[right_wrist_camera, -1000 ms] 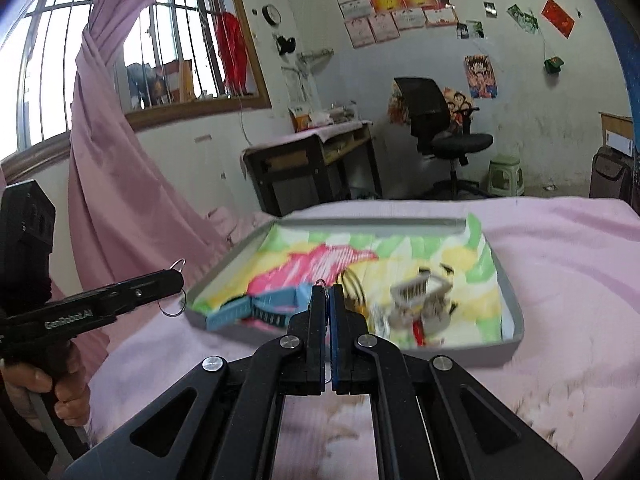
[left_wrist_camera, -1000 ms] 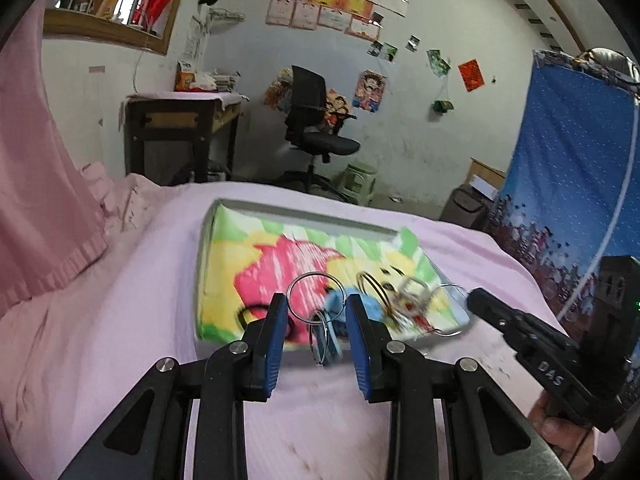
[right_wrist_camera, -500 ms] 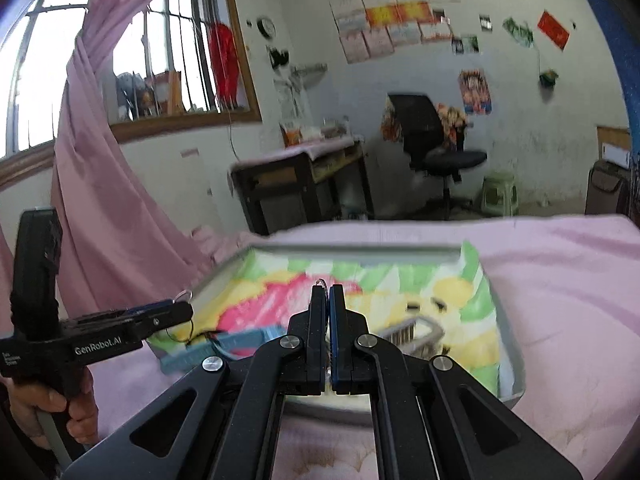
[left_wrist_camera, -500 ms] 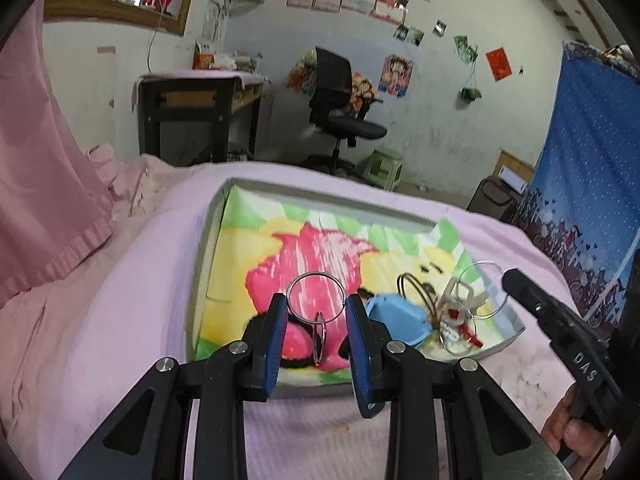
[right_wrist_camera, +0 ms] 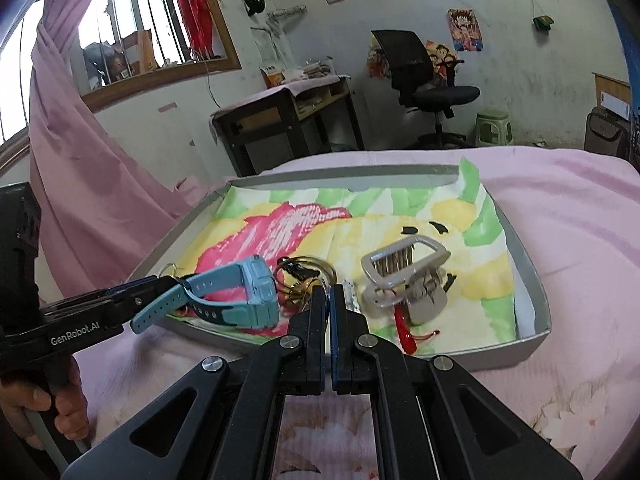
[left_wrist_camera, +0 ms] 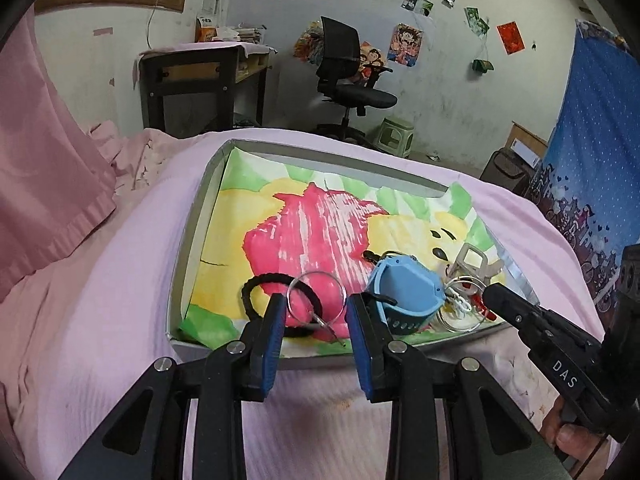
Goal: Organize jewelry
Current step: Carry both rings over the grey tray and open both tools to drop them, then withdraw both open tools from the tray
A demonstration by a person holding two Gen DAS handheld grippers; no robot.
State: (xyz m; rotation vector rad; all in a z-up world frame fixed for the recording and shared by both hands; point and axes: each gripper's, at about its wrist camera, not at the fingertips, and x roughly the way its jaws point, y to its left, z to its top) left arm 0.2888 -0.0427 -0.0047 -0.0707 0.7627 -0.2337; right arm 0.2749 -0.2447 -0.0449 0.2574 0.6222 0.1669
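A grey tray [left_wrist_camera: 192, 240] lined with bright painted paper lies on the pink bed. My left gripper [left_wrist_camera: 316, 316] hangs over its near left corner, above a black hair tie [left_wrist_camera: 252, 300]. Its blue pads touch both sides of a thin metal hoop [left_wrist_camera: 316, 276] while the jaws are opening. A blue watch [left_wrist_camera: 404, 292] lies just to the right. My right gripper [left_wrist_camera: 490, 294] is shut at the tray's near right, where a thin wire hoop [left_wrist_camera: 460, 322] reaches its tip. In the right wrist view the right gripper [right_wrist_camera: 330, 290] sits between the watch [right_wrist_camera: 244, 292], brass rings [right_wrist_camera: 304, 266] and a silver clip [right_wrist_camera: 404, 276].
A pink curtain [left_wrist_camera: 44, 184] hangs to the left and a blue cloth [left_wrist_camera: 592, 168] to the right. Beyond the bed stand a dark desk [left_wrist_camera: 200, 76], an office chair [left_wrist_camera: 348, 88] and a green stool [left_wrist_camera: 394, 136]. A red piece [right_wrist_camera: 404, 332] lies by the clip.
Both grippers have come down and in toward the tray's near edge. The left one, with its hoop, now sits over the hair tie. The right tip is low beside the rings.
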